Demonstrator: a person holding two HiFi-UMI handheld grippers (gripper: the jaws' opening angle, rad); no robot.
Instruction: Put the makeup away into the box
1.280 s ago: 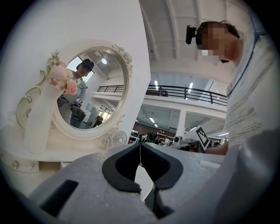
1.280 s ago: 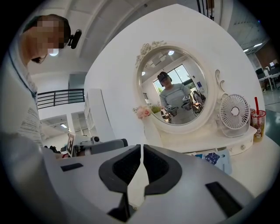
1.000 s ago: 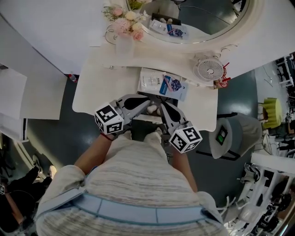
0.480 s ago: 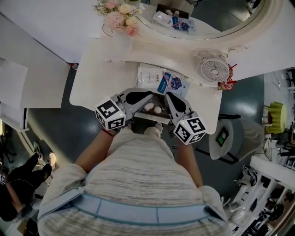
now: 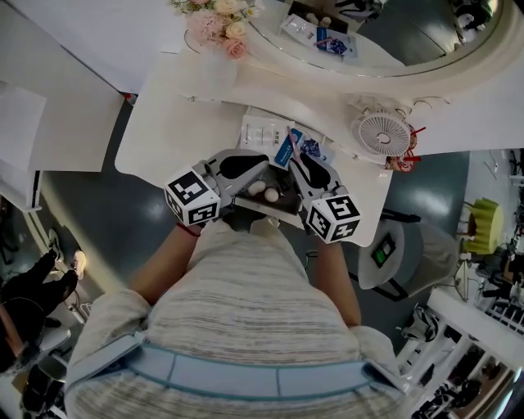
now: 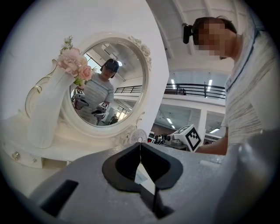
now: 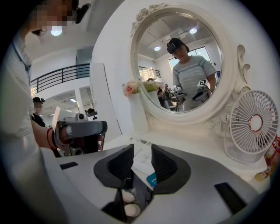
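Observation:
A small dark box sits at the white vanity table's front edge, with two pale egg-shaped sponges inside. The sponges also show low in the right gripper view, under the jaws. Flat white packets, one with a blue label, lie just beyond the box. My left gripper hovers over the box's left side, its pads meeting with nothing between them. My right gripper is over the box's right side. Its jaws have just been opening and stand apart, holding nothing.
A small white fan stands at the table's right, an oval mirror behind it, and a vase of pink flowers at the back left. A grey stool is on the floor to the right. The person's torso fills the lower head view.
Both grippers have moved a little forward and down over the box. The right gripper's jaws, shut before, now stand apart.

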